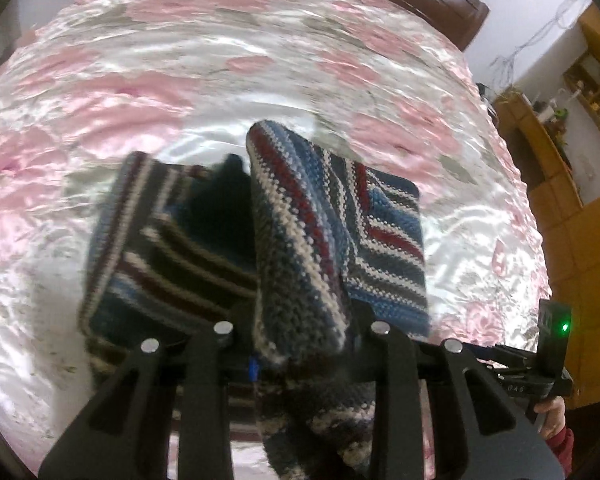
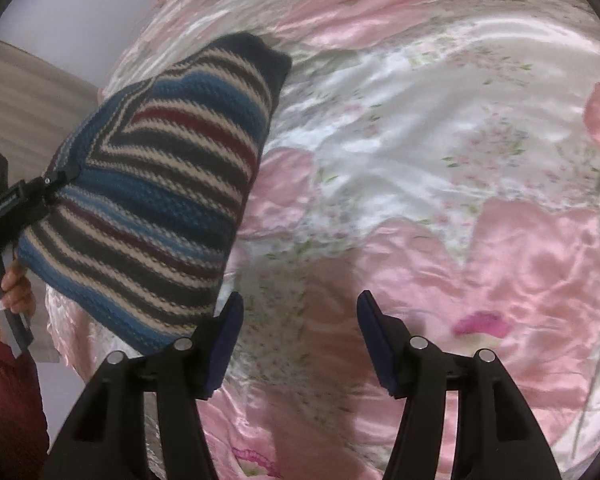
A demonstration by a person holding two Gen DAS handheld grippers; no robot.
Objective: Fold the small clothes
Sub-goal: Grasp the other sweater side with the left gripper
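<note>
Two hand-held grippers are seen over a bed (image 2: 500, 240) with a shiny pink flowered cover. The left hand-held gripper (image 1: 300, 336) is pinching a striped knitted garment (image 1: 300, 240), which is lifted off the bed and hangs in folds. In the right wrist view, the garment is found at 9 o'clock. The right hand-held gripper (image 2: 300, 340) is spread wide with nothing between its fingers, just beside the garment's lower edge.
</note>
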